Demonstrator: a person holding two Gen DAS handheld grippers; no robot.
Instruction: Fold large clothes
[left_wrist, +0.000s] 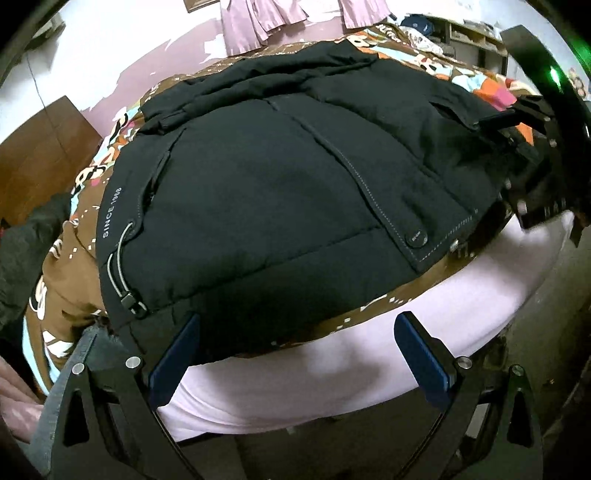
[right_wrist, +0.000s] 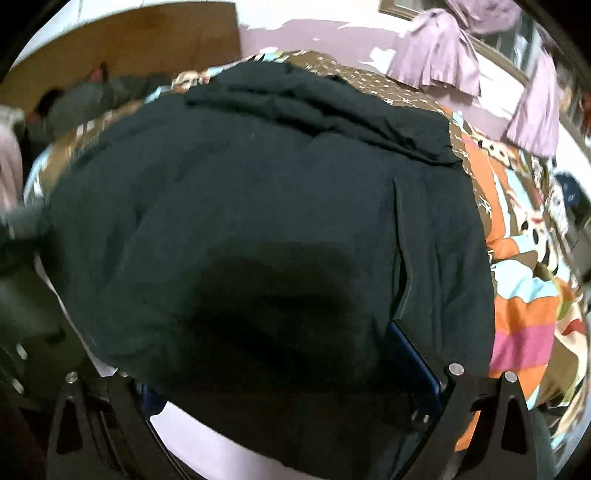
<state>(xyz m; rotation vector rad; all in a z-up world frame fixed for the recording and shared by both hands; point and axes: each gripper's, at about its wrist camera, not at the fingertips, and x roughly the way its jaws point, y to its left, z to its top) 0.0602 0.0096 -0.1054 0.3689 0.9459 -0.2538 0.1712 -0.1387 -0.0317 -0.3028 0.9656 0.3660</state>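
A black padded jacket (left_wrist: 266, 192) lies spread, front up, on a bed covered by a brown and orange patterned quilt (left_wrist: 369, 299). A snap button (left_wrist: 418, 238) and a drawcord with a toggle (left_wrist: 127, 297) show at its near hem. My left gripper (left_wrist: 299, 354) is open at the hem, its left blue pad (left_wrist: 177, 354) against the jacket's edge. In the right wrist view the jacket (right_wrist: 258, 184) fills the frame. My right gripper (right_wrist: 280, 380) is open with the jacket bulging between its fingers; the left finger is mostly hidden under cloth. It also shows at the jacket's right side, right gripper (left_wrist: 517, 158).
The lilac mattress edge (left_wrist: 332, 376) runs under the quilt, with dark floor below. A dark grey garment (right_wrist: 99, 96) lies at the far left of the bed by a wooden wardrobe (right_wrist: 129, 40). Purple curtains (right_wrist: 439, 62) hang behind, and shelves (left_wrist: 469, 37) stand at the back right.
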